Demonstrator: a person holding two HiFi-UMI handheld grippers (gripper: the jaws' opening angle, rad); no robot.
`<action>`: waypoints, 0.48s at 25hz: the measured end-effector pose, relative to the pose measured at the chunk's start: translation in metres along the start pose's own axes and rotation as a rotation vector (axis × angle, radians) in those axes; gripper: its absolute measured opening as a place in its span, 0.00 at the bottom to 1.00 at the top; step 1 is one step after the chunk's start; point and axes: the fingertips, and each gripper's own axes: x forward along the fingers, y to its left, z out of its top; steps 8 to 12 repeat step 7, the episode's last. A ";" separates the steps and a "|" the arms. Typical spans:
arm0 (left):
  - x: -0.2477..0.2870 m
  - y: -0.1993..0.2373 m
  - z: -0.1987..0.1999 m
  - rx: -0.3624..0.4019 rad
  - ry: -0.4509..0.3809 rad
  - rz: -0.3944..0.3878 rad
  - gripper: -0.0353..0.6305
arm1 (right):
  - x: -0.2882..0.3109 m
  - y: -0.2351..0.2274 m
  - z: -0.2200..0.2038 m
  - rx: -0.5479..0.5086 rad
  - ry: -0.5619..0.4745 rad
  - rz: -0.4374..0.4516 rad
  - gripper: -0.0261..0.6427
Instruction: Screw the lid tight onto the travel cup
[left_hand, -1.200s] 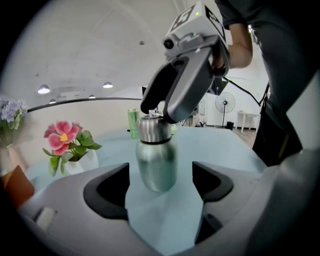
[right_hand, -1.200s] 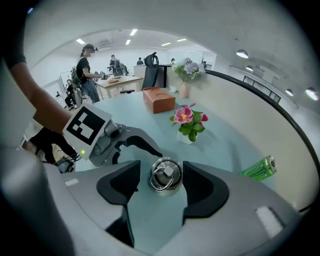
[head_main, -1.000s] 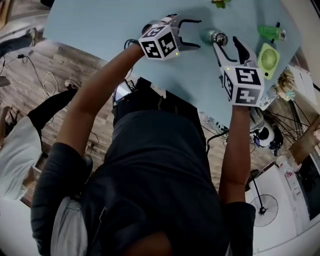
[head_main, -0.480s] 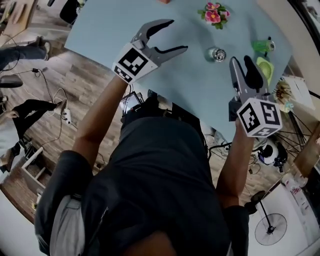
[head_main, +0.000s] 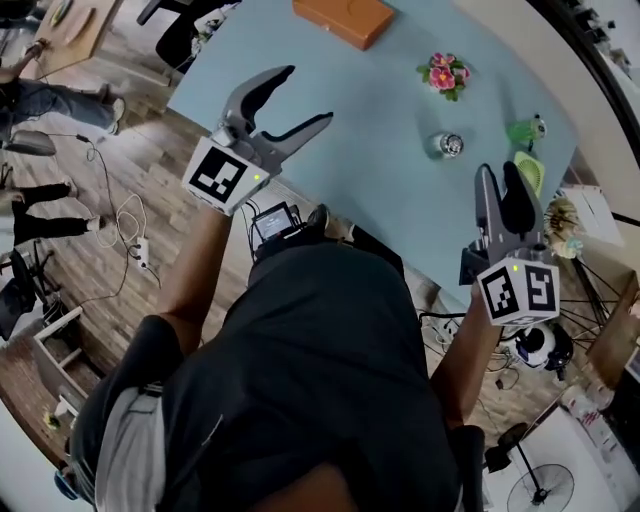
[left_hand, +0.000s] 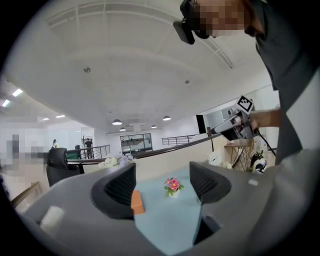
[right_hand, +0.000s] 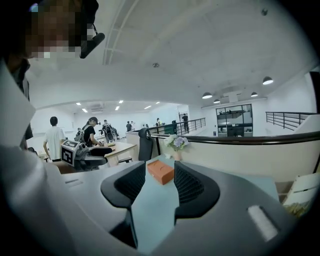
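Note:
The travel cup (head_main: 447, 145), green with a silver lid on top, stands alone on the pale blue table (head_main: 380, 130); neither gripper touches it. My left gripper (head_main: 308, 95) is lifted over the table's near left edge, well left of the cup. It is open, its jaws have just been closing a little, and nothing is between them. In the left gripper view (left_hand: 162, 182) only table shows in the gap. My right gripper (head_main: 500, 185) hangs near the front right edge, just in front of the cup, shut and holding nothing. The right gripper view (right_hand: 159, 182) does not show the cup.
An orange box (head_main: 343, 18) lies at the table's far edge and a small pot of pink flowers (head_main: 443, 75) stands behind the cup. A green bottle (head_main: 525, 130) and a green hand fan (head_main: 530, 172) sit at the right edge. Other people stand at desks (right_hand: 92, 135) far off.
Both grippers have risen off the table and drawn back towards the person. The right jaws, open beside the cup before, have shut empty. The cup stays on the table.

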 end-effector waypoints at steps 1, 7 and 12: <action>-0.010 0.004 0.004 0.003 -0.003 0.014 0.63 | -0.004 0.005 0.004 -0.004 -0.009 -0.003 0.31; -0.053 0.018 0.022 0.018 -0.029 0.047 0.62 | -0.028 0.031 0.023 -0.025 -0.051 -0.041 0.31; -0.053 0.018 0.022 0.018 -0.029 0.047 0.62 | -0.028 0.031 0.023 -0.025 -0.051 -0.041 0.31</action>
